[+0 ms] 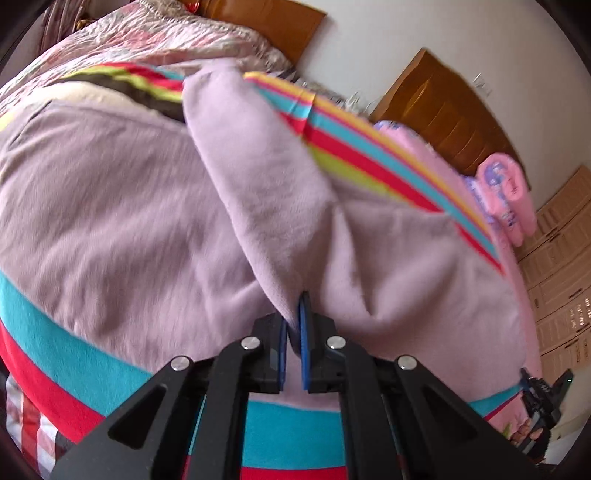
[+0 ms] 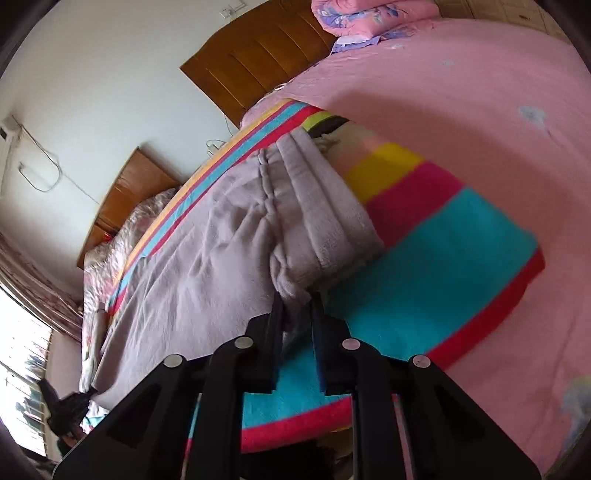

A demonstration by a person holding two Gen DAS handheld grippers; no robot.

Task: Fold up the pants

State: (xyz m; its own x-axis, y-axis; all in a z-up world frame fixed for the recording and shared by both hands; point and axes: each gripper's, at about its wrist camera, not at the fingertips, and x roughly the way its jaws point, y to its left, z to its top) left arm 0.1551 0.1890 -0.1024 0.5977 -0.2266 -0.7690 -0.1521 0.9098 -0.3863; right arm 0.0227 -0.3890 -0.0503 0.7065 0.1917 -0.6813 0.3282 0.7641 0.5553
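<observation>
Both grippers pinch the lilac fleece pants, mid-fold, on the striped blanket.

The left gripper [image 1: 293,332] has its blue pads drawn together on a raised fold of the pants [image 1: 122,206]; cloth rises from the pinch as a lifted flap, evidently to carry one layer across the other. The right gripper [image 2: 297,314] stands nearly together on the bunched corner of the pants [image 2: 207,243] beside the ribbed waistband [image 2: 325,221], apparently anchoring that end. The garment lies along the middle of the striped blanket [image 2: 443,251], its waistband end near the blanket's turquoise edge. Open room: turquoise and red bands lie bare toward the near edge, and the pink bedsheet [image 2: 461,92] beyond is bare up to the folded pink quilt [image 2: 369,14] by the wooden headboard [image 2: 258,62].
</observation>
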